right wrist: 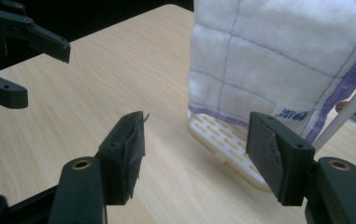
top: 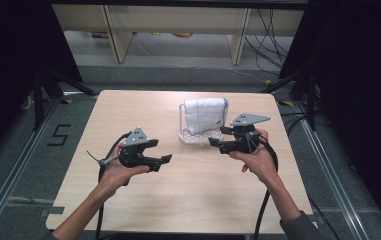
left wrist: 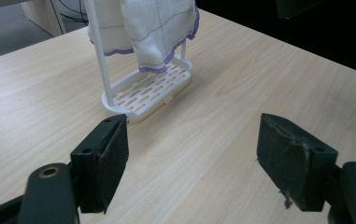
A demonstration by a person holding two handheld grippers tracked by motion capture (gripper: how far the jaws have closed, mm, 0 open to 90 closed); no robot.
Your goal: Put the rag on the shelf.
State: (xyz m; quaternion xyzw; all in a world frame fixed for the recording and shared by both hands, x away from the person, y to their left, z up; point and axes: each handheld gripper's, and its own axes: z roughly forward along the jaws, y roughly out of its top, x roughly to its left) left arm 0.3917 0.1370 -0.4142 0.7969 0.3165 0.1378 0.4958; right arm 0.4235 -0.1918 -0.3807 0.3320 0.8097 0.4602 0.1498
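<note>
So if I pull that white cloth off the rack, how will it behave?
The cloth drapes limply over the rack, so it is probably floppy and light. The rack looks like thin plastic with a small base; tugging sideways may tip or drag it.

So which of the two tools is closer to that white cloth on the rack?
The right tool. It is open, just beside the cloth at the rack's right corner. The left tool, also open, sits farther off toward the person, over bare table.
</note>
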